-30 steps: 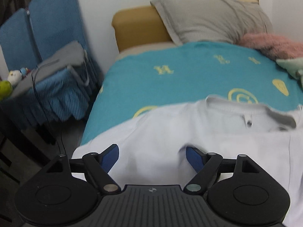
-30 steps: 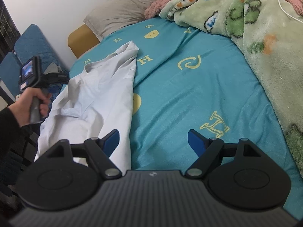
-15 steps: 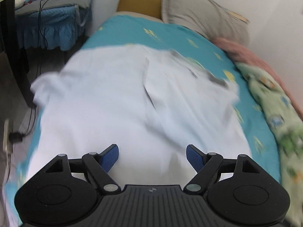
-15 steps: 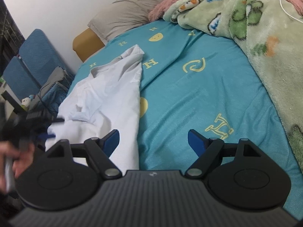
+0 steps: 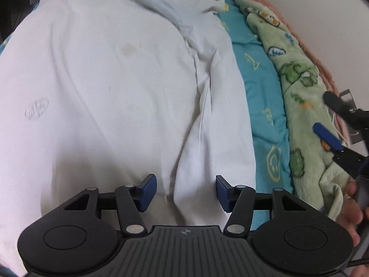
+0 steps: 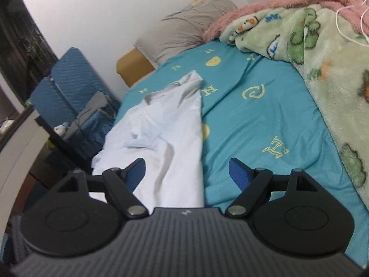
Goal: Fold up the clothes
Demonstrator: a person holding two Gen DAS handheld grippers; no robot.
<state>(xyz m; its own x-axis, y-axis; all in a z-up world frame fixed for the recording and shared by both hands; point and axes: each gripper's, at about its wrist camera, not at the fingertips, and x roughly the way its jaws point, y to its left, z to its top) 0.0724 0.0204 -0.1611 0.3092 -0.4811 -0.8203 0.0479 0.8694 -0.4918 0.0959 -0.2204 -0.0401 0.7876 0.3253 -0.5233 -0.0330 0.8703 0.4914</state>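
At the far left of the right wrist view stand blue folding chairs (image 6: 69, 78) with a grey cloth (image 6: 96, 106) draped over them, beside the bed. The white shirt (image 5: 115, 92) lies spread on the teal bedsheet (image 6: 265, 120), along the bed's left side, its collar end toward the grey pillow (image 6: 186, 32) at the head and long creases running down its right half. The left gripper (image 5: 186, 192) hovers low over the shirt's near part, its blue pads wide apart with only cloth beneath them and nothing between. The right gripper (image 6: 186, 173) is likewise spread open and empty, its left finger over the shirt's hem edge and its right finger over bare sheet. Further right, a green cartoon-print blanket (image 6: 322, 57) is heaped along the bed's right side, with a pink fleece blanket (image 6: 265, 9) behind it. A white cable (image 6: 346, 23) lies on the green blanket.
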